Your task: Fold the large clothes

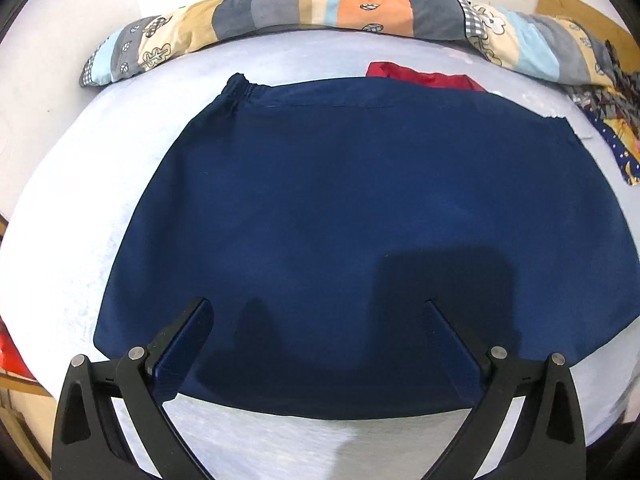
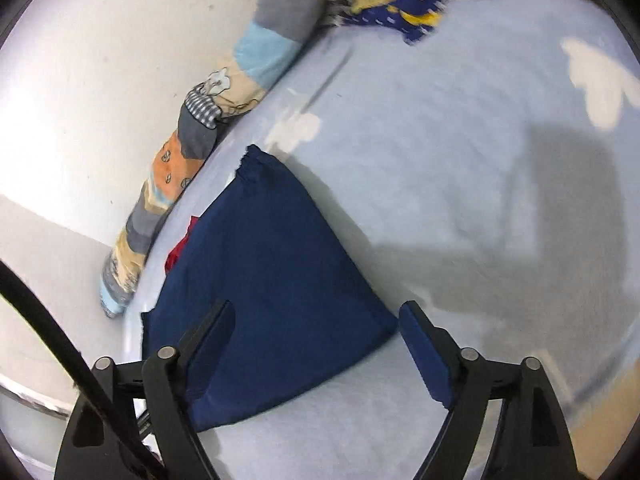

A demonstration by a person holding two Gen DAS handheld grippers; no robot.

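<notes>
A navy blue garment [image 1: 340,200] lies flat on the pale blue bed sheet [image 1: 100,160], its elastic waistband along the far edge. My left gripper [image 1: 317,304] hovers over the garment's near hem, jaws wide apart, nothing between the pads. In the right wrist view the same garment [image 2: 272,260] shows folded over, with a corner reaching toward me. My right gripper [image 2: 317,306] stands open around that corner. Its left finger [image 2: 216,328] is above the cloth and its right finger [image 2: 420,332] is off the cloth edge; neither pad presses on the fabric.
A red cloth [image 1: 424,76] peeks out behind the navy garment. A rolled patchwork quilt [image 1: 320,4] runs along the white wall [image 2: 100,80]. A blue and yellow patterned cloth [image 1: 616,120] lies at the far right. A black cable [image 2: 48,312] crosses the right view's lower left.
</notes>
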